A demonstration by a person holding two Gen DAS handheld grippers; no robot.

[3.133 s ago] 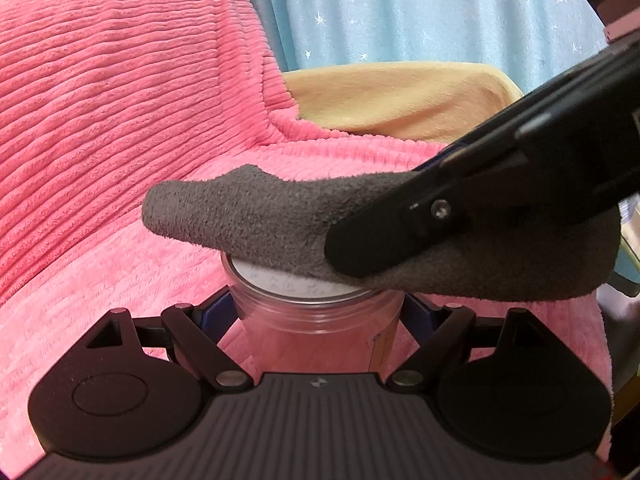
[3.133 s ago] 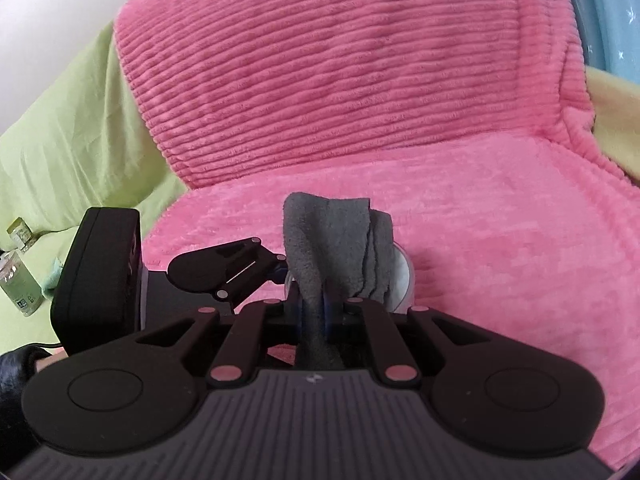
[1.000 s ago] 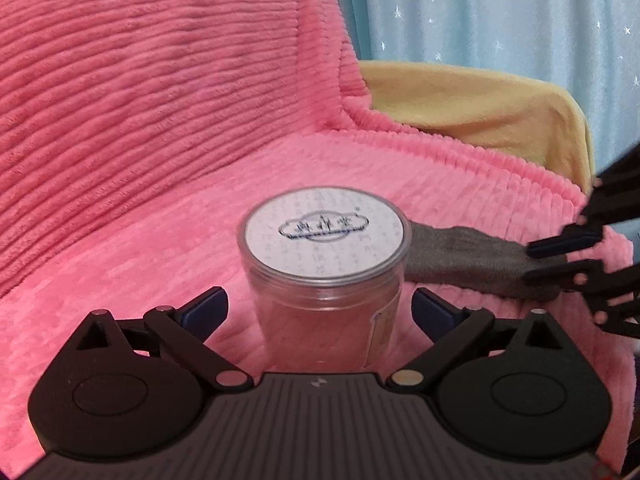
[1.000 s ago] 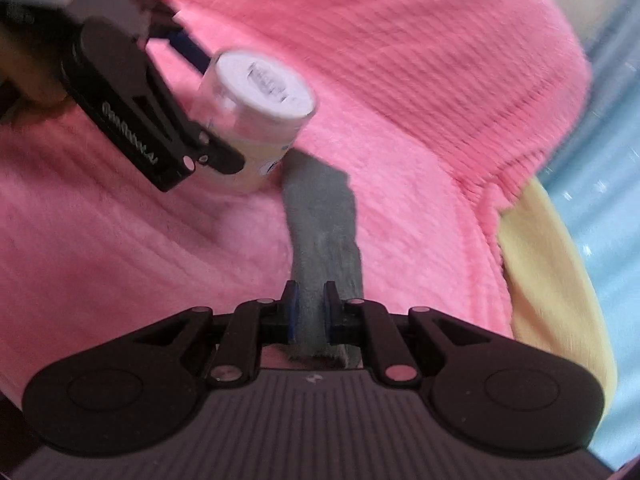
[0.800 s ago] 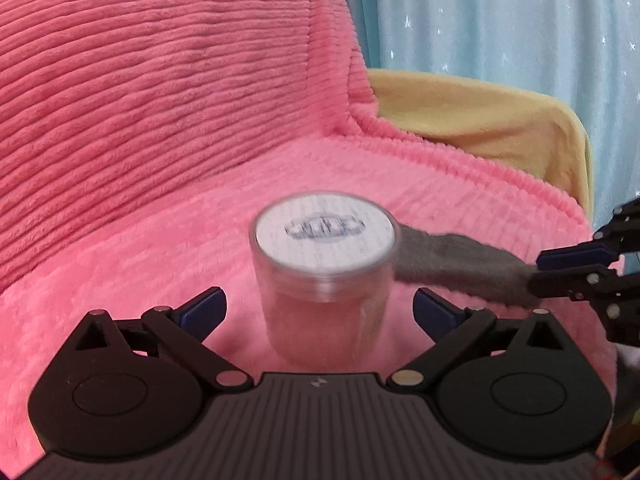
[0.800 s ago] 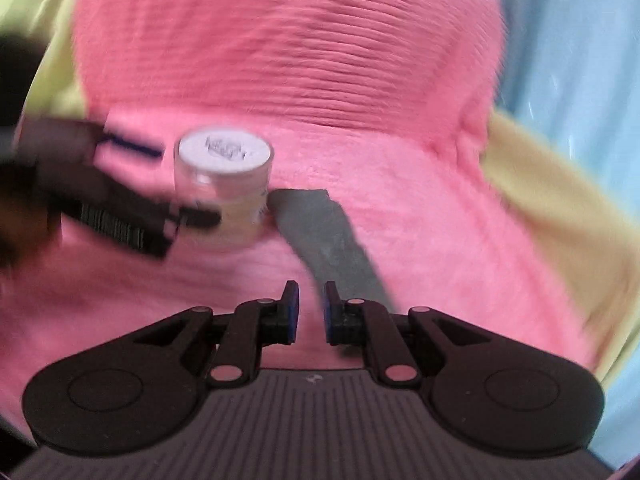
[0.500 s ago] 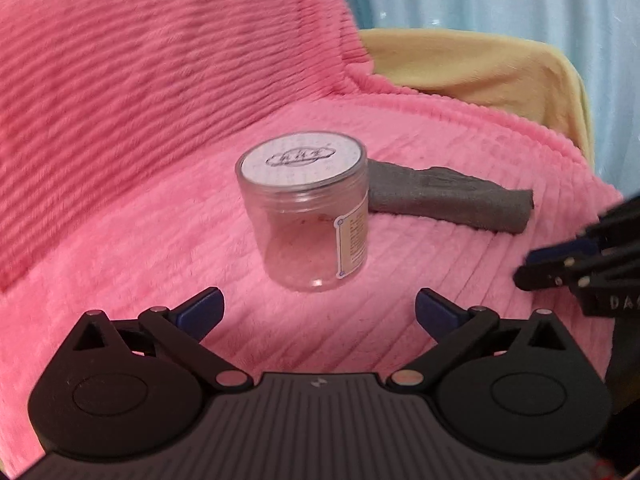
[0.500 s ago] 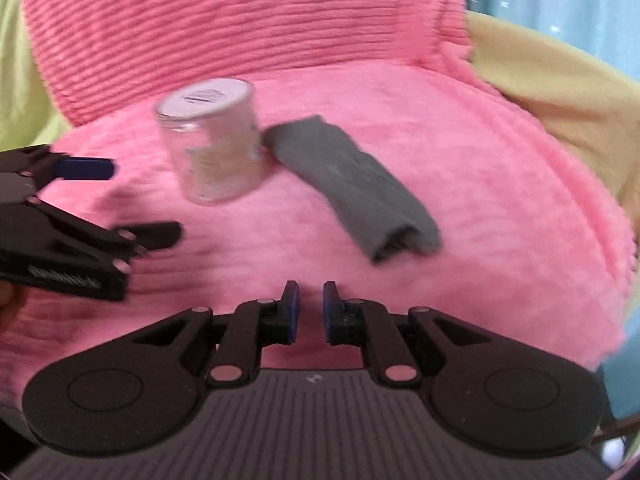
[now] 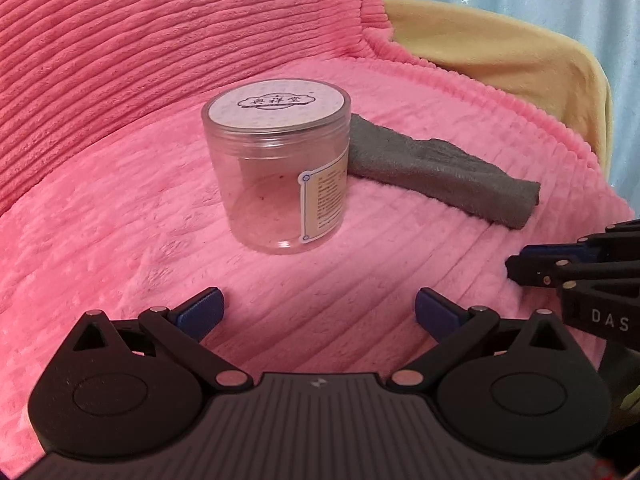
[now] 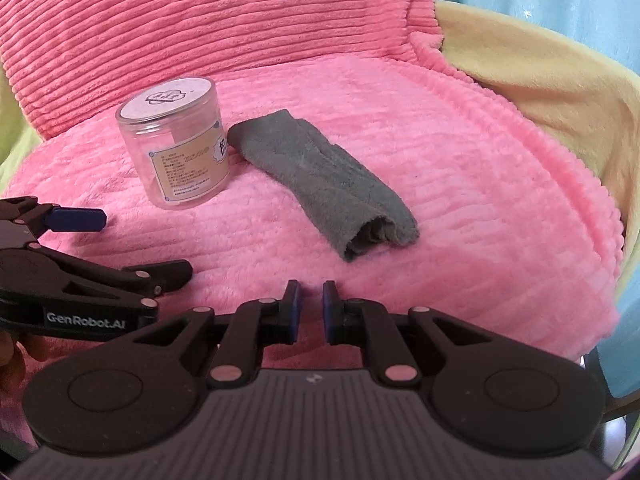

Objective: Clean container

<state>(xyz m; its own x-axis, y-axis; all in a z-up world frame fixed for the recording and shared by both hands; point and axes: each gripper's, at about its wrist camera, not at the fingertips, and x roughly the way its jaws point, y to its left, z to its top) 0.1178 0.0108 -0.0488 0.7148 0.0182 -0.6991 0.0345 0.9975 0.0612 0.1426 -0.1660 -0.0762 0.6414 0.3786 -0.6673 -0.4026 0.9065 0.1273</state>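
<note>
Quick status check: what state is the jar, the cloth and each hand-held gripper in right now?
Jar: upright on the pink blanket, lid on, free of both grippers.
Cloth: loosely rolled, lying on the blanket, one end by the jar.
Left hand-held gripper: open wide, empty.
Right hand-held gripper: open a narrow gap, empty.

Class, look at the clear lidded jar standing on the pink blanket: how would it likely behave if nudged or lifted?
The jar looks nearly empty, so it is probably light. Upright on the soft ribbed blanket, it may tip when pushed. Its smooth round wall might slip, and it would probably roll if toppled.
</note>
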